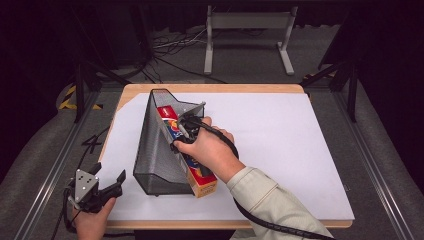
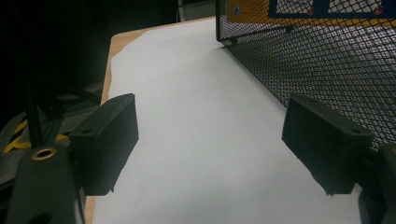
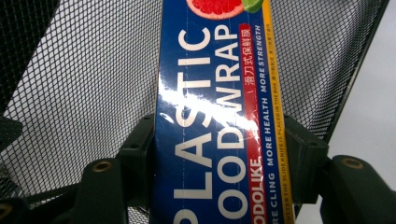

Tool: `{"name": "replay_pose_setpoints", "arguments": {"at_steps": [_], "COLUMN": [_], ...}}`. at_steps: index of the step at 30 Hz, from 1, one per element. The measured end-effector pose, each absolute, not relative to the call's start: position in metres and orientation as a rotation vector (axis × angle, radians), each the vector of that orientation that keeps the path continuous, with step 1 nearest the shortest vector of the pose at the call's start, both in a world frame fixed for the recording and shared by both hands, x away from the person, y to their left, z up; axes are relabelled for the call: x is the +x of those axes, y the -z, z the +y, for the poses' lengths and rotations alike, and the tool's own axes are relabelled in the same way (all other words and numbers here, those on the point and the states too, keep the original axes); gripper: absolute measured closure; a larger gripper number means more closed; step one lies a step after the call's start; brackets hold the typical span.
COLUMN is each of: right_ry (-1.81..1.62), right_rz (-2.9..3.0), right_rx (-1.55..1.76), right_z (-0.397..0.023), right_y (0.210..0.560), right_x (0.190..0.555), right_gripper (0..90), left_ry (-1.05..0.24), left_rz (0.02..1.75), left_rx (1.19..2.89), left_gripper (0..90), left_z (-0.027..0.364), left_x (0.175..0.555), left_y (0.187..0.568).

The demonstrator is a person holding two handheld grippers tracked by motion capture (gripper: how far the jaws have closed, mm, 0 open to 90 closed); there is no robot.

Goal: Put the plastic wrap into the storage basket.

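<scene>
holding: your right gripper (image 3: 219,154) clamps plastic wrap box (image 1: 187,150) | container: box leans in mesh file holder (image 1: 155,145) | left gripper (image 2: 210,149) spread wide beside holder, above white sheet (image 1: 280,145)

The plastic wrap box (image 3: 219,116) is showing deep blue with white lettering, a red strip, a yellow edge and a pink grapefruit picture. Around it the mesh holder (image 1: 155,150) is showing black diamond netting. Under the holder, the sheet (image 1: 280,150) is lying plain white on a pale wood table (image 1: 210,88).
</scene>
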State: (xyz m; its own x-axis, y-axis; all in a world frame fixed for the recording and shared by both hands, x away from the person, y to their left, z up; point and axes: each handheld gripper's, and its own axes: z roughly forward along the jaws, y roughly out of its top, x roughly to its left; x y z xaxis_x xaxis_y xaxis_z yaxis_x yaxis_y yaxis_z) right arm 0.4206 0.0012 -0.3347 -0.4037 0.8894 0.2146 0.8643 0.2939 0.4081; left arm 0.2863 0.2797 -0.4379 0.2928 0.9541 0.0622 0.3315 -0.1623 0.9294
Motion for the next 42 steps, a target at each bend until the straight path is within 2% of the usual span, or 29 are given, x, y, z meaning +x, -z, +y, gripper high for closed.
{"name": "replay_pose_setpoints", "arguments": {"at_steps": [26, 36, 42], "right_ry": [-0.652, -0.746, -0.824], "right_rz": [2.532, 2.522, 2.477], "right_rx": [1.627, 1.433, 1.385], "right_z": [0.005, -0.001, -0.006], "right_y": [0.346, 0.344, 0.34], "right_x": [0.434, 0.43, 0.429], "right_gripper": [38.4, 22.9, 21.8], "left_ry": [-0.883, -0.877, -0.881], "left_rz": [1.18, 1.176, 1.178], "left_rx": [1.685, 1.692, 1.687], "left_gripper": [19.1, 19.1, 19.1], "left_z": [0.278, 0.276, 0.278], "left_x": [0.286, 0.288, 0.288], "left_y": [0.438, 0.438, 0.438]}}
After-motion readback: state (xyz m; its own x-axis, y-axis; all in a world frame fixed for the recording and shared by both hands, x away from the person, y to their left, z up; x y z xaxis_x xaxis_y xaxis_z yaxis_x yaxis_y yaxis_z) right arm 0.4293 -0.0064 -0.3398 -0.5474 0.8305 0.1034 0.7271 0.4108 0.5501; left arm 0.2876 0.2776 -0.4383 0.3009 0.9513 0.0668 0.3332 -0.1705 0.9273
